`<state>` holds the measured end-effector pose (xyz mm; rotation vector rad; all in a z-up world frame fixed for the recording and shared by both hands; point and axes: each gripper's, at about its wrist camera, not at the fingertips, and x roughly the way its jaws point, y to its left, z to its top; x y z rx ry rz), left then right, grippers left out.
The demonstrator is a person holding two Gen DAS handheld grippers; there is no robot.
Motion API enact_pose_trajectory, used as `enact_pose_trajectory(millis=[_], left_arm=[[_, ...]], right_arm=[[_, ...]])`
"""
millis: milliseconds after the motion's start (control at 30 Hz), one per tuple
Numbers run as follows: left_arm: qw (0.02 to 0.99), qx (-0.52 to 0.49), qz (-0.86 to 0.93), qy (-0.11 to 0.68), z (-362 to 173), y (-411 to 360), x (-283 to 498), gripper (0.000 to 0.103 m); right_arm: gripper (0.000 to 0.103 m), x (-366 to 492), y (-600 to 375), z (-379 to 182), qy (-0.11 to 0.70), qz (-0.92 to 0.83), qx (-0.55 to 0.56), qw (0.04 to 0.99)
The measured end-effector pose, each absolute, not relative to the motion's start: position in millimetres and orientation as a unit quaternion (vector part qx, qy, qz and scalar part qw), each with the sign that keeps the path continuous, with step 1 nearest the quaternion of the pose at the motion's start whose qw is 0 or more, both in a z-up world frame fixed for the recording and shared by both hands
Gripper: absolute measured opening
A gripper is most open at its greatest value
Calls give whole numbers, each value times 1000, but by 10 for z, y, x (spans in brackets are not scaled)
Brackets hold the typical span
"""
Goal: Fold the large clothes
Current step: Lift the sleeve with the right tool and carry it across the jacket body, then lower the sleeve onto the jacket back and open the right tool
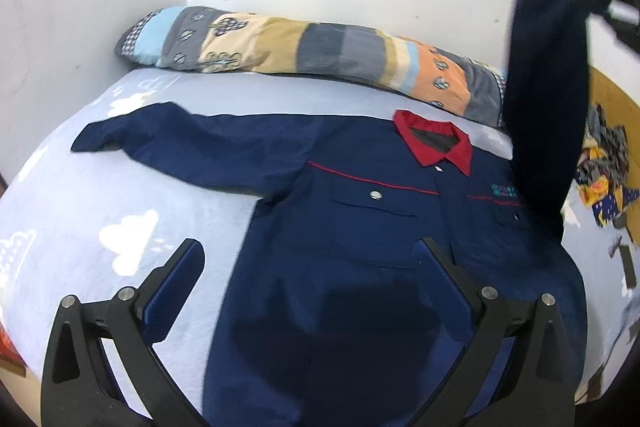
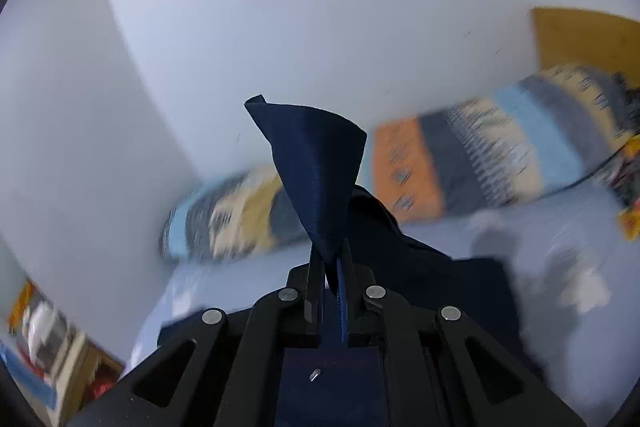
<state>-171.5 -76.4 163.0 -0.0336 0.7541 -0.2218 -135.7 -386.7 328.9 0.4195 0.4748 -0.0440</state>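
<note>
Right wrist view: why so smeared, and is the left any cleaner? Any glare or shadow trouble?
Right wrist view: motion blur smears the striped pillow and sheet; the pinched sleeve and right gripper stay sharp. Left wrist view: mostly crisp, fisheye bends the bed; a soft shadow darkens the navy shirt between the left gripper fingers; no glare.

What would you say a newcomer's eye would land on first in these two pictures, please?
First, the navy work jacket spread on the pale blue bed sheet, its red collar standing out near the patchwork pillow along the wall. Next, the jacket's sleeve, lifted high at the right edge, pinched in the shut right hand-held gripper. The left hand-held gripper is wide open above the jacket's lower half.
</note>
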Motion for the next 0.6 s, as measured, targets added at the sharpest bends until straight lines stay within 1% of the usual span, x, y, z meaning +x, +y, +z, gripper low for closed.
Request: enact_pose_trajectory(millis=[67,200,367,467,500,567,600], left_arm=[[924,-25,-101,368,1629,-683,-1696,103],[921,-45,-90,375,1603,-531,-1655,103],[920,-46,-90,380,1579,-471,-1647,103],[919,-48,-90,380,1572,-439,-1633,103],[919,-49,-90,380,1571,-425,-1630,103],[919,-53,-88,381,1571,-393,-1618,103],[918,-55,-88,382,1573,-376,-1612,103]], right_arm=[[6,-1172,-3527,2961,261,-11,198,945],[6,-759,-2857,2051,330,-1,165,930],[6,-554,-2200,1062,408,-9,96,908],[6,-557,-1940,712,429,-14,51,902],[8,-554,-1882,616,437,-14,38,898],[18,-558,-1817,510,453,-13,24,891],[26,-553,-1790,447,471,-1,22,882]])
